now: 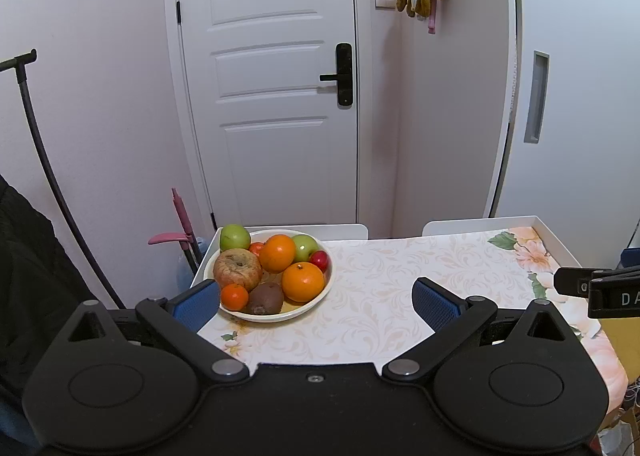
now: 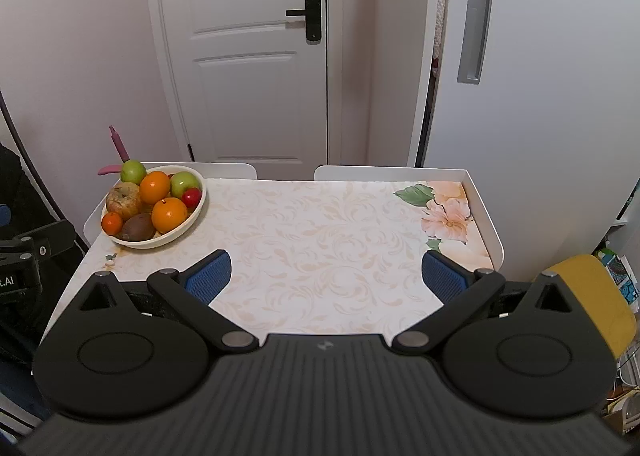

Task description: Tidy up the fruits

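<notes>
A cream bowl (image 1: 316, 296) (image 2: 188, 222) full of fruit sits at the table's far left corner. In it lie two oranges (image 1: 303, 281) (image 2: 169, 214), two green apples (image 1: 235, 236) (image 2: 185, 183), a wrinkled brownish apple (image 1: 237, 268) (image 2: 124, 200), a kiwi (image 1: 266, 298) (image 2: 138, 227), a small tangerine (image 1: 235, 296) (image 2: 112, 223) and a small red fruit (image 1: 319, 259) (image 2: 191, 198). My left gripper (image 1: 316, 298) is open, its left pad (image 1: 196, 306) just in front of the bowl. My right gripper (image 2: 326, 276) is open over the table's near middle, holding nothing.
The table (image 2: 320, 236) has a floral cloth and a raised white rim (image 2: 484, 212). Two white chair backs (image 2: 392, 173) stand behind it, before a white door (image 2: 248, 56). A yellow seat (image 2: 596, 296) is at the right. The right gripper's body (image 1: 600, 288) shows at the left view's right edge.
</notes>
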A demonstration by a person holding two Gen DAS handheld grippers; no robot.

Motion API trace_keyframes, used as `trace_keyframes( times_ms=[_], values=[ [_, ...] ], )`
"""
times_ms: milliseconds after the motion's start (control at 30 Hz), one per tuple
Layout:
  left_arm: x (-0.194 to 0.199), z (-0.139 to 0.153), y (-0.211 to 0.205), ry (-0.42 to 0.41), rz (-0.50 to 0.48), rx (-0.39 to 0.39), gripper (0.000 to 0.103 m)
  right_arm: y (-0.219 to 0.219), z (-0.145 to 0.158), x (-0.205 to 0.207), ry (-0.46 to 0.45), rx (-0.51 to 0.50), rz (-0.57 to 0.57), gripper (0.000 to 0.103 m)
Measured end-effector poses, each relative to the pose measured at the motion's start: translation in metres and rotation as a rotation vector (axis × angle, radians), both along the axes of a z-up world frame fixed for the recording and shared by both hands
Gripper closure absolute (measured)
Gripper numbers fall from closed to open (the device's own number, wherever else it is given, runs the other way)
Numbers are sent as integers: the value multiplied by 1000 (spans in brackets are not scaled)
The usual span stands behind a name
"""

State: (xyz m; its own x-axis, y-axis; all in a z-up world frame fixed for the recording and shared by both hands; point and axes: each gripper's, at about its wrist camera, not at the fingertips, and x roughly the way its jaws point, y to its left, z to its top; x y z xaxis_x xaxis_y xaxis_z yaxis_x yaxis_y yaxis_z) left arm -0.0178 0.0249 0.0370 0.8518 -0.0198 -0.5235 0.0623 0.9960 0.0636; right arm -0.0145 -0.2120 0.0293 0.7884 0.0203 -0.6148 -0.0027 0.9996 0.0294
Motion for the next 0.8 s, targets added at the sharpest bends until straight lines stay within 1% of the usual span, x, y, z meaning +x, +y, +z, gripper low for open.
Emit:
trace_keyframes(
  times_ms=[500,800],
  values=[
    [4,-3,-3,8,-2,4,0,-1,-1,2,12,5,-6,0],
    [2,-2,0,-11,6,-14,0,-1,-1,3,11,6,-10,0]
  ],
)
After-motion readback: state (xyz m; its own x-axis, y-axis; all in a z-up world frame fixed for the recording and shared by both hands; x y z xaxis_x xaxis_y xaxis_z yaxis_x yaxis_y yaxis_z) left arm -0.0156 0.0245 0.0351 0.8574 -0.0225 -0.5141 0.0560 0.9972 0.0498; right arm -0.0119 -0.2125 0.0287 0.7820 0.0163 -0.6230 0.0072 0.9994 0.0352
